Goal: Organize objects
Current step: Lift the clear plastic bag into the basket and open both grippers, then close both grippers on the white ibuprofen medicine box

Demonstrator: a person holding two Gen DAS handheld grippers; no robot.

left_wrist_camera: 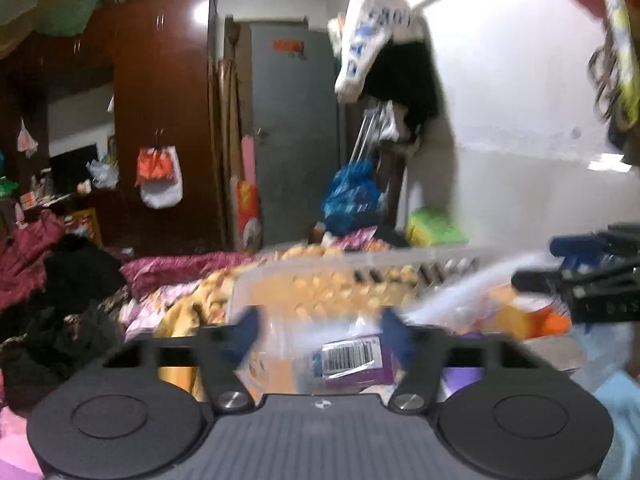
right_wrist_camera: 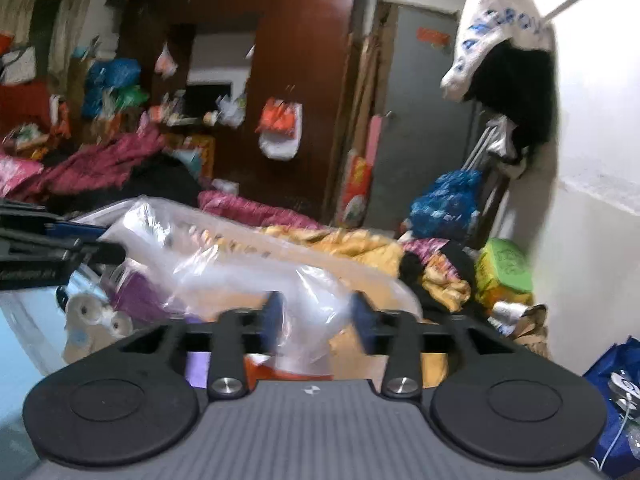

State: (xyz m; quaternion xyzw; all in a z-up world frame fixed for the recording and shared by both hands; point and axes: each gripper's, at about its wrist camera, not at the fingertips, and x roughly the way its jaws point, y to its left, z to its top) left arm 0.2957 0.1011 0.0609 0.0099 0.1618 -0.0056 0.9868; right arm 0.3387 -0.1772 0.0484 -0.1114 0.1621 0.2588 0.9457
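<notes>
Both views are smeared with blur, so fine detail is hard to read. The landmark here is the clear plastic bag [right_wrist_camera: 224, 264], a crumpled, see-through bundle lying on the cluttered bed just ahead of both grippers.

The left gripper [left_wrist_camera: 320, 330] has its blue fingers spread wide, with the bag's near end between them; the pads do not seem to press on it, though the blur makes contact hard to judge. Inside the bag, between those fingers, a purple packet with a barcode label [left_wrist_camera: 350, 354] shows, its edges lost in the plastic's glare. To its right something orange [left_wrist_camera: 532, 320] sits in the bag, shape unclear.

The right gripper [right_wrist_camera: 316, 320] also stands wide, a fold of the bag between its fingers; no squeeze shows. From the left camera it pokes in at the right edge, cut off.

Behind the bag lies a yellow patterned blanket [right_wrist_camera: 360, 244], partly hidden. Left of the bag, rolls of white tape [right_wrist_camera: 100, 314] show, half covered. Right of the bag a green box [right_wrist_camera: 504, 268] sits against the wall.
</notes>
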